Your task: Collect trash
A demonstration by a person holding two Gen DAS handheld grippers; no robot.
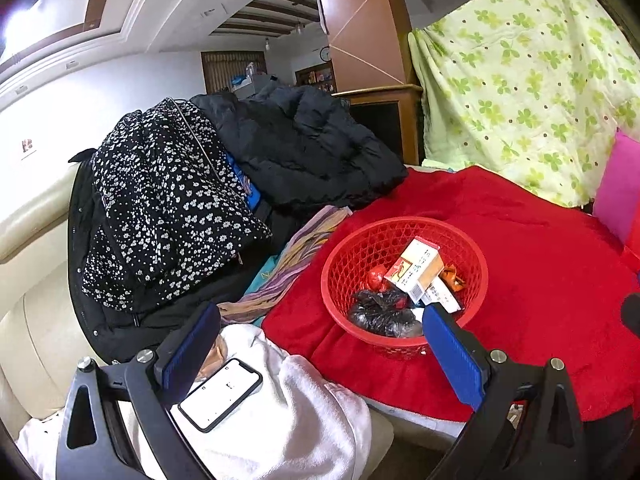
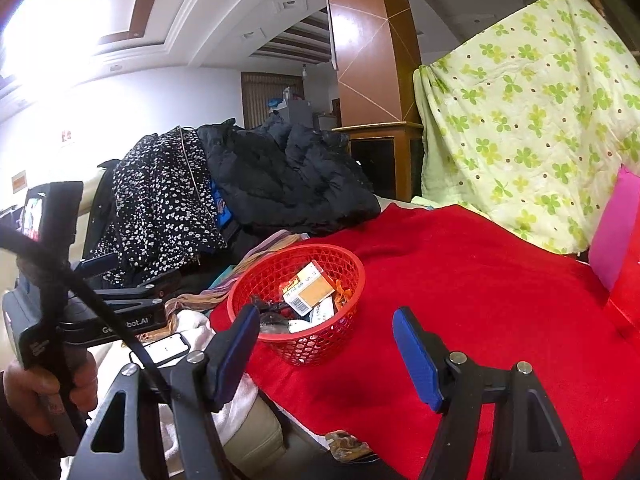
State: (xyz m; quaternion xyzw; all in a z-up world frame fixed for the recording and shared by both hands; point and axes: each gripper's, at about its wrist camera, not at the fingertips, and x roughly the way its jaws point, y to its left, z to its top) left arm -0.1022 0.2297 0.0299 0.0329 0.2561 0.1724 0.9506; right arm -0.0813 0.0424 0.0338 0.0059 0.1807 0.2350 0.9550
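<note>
1. Writing first: white lettering is showing on the black body of the left gripper (image 2: 132,276) in the right wrist view, reading "Ge", a cable across the middle, then "bot.AI".
2. A carton (image 1: 416,270) is lying in the red basket (image 1: 340,276) with a barcode at its lower end; its printed characters are too small to read.
3. The basket is sitting on the red blanket (image 1: 540,272), holding the carton, a crumpled black bag (image 1: 380,314) and orange wrappers (image 1: 454,276).
4. A phone (image 1: 221,388) is lying lit on white cloth (image 1: 304,408), its screen text illegible.
5. The left gripper (image 1: 318,354) is hanging with jaws wide, empty; its right pad (image 1: 452,356) is overlapping the basket's near rim, contact unclear.
6. The right gripper (image 2: 324,354) is standing with jaws apart, gripping nothing, the basket (image 2: 352,276) just beyond its left pad.
7. A hand (image 2: 44,388) is gripping the left tool's handle.
</note>
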